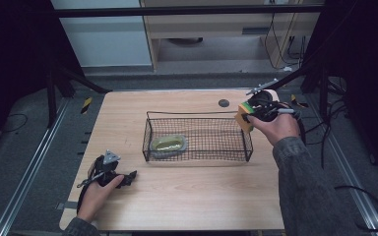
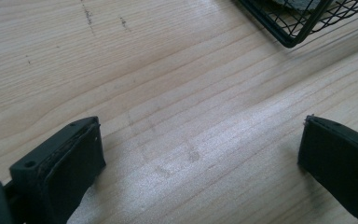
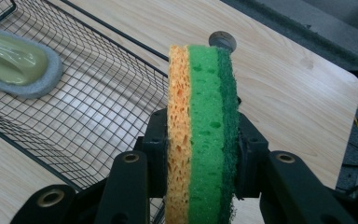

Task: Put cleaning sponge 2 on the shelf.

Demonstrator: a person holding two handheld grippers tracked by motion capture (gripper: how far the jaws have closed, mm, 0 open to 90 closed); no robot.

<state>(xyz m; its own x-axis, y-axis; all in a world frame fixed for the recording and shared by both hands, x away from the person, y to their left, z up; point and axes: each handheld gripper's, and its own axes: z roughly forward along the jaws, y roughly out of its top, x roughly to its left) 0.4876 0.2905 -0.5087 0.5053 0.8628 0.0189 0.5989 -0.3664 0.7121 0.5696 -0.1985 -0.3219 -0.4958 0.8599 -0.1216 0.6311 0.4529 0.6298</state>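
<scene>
Sponge [image 3: 200,135] between clamped right tongs [image 3: 198,158]

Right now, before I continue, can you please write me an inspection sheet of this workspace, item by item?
Surface: wooden table, a few small dark marks, a round dark disc near the far edge.
Job's things: sponge, orange, green and dark green layers, held on edge beside the right end of the wire basket; a grey-rimmed green pad lies in the basket's left part.
Clutter: nothing seen.
Grippers: right tongs shut on the sponge; left tongs open, holding nothing, low over the table near the basket's corner.
Cables: several on the floor at the right and behind the table.
Surroundings: dark frame posts, metal floor rails, a cabinet behind.
</scene>
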